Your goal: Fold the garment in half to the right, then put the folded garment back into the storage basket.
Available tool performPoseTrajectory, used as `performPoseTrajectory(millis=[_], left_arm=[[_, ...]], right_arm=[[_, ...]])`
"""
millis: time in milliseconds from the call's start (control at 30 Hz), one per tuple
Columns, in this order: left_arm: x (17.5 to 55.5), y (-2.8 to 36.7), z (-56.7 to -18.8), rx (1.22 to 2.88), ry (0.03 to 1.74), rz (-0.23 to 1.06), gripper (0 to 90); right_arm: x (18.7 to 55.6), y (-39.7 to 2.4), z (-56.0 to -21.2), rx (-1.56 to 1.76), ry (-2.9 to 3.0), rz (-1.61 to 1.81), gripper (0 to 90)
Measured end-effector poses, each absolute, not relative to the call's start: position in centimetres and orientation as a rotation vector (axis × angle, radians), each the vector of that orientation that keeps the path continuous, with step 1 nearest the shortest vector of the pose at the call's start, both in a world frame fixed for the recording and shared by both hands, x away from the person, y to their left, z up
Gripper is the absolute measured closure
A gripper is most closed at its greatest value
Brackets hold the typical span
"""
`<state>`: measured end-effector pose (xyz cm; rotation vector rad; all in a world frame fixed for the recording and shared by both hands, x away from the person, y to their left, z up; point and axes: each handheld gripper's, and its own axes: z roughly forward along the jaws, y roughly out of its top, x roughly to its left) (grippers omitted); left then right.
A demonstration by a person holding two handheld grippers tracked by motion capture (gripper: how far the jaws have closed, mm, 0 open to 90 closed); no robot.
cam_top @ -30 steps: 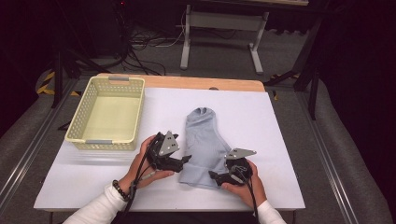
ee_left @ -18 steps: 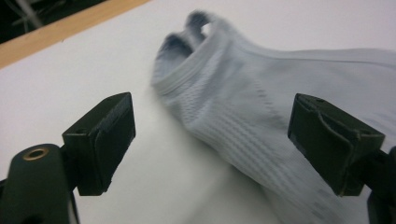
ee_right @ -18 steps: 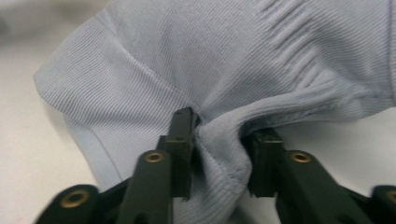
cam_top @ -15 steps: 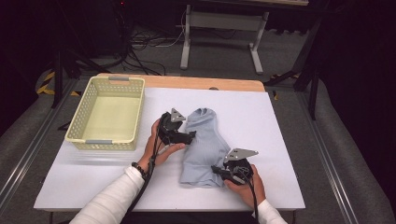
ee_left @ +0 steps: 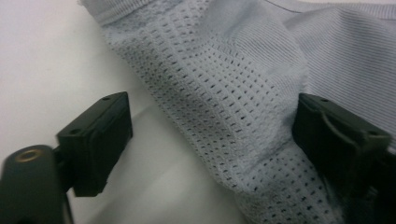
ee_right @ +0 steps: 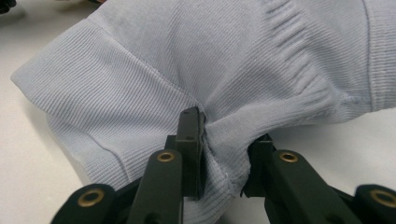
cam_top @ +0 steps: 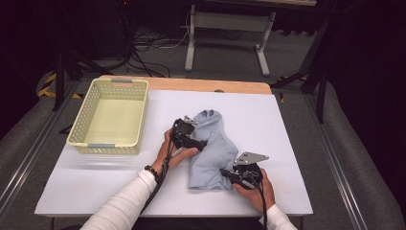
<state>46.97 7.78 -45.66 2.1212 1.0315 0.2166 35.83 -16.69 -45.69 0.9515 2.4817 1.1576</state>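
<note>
I read no label or print on the light blue garment, which lies crumpled mid-counter, right of the basket. My right claw sits low at the garment's near edge, hand flat behind it, clenched on a bunched fold. My left claw points across the garment's left edge, jaws spread wide, just narrowing, mesh cloth between them ungripped.

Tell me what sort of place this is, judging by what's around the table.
Probably a lab or workshop set up for recording, not a home. A white-topped table holds a light blue garment and a yellow basket; behind it, loose cables lie on a grey floor beside a metal stand, all in dark surroundings.
</note>
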Motion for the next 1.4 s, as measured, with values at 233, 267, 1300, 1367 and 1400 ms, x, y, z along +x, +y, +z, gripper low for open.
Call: performPoseTrajectory(millis=[233, 267, 1300, 1367, 1400], left_arm=[[46.8, 7.9, -45.7, 2.108, 0.937, 0.078, 61.1], [46.8, 7.9, -45.7, 2.108, 0.930, 0.073, 62.7], [45.6, 7.1, -45.7, 2.149, 0.845, 0.253, 70.0], [45.6, 7.1, -45.7, 2.150, 0.843, 0.254, 70.0], [45.6, 7.1, -45.7, 2.149, 0.842, 0.254, 70.0]], right_arm=[[35.8, -16.7, -45.7, 0.948, 2.479, 1.156, 73.7], [35.8, -16.7, -45.7, 0.949, 2.479, 1.156, 73.7], [35.7, -16.6, -45.8, 0.936, 2.472, 1.159, 74.1], [35.7, -16.6, -45.8, 0.935, 2.472, 1.160, 74.0], [35.7, -16.6, -45.8, 0.934, 2.474, 1.158, 74.1]])
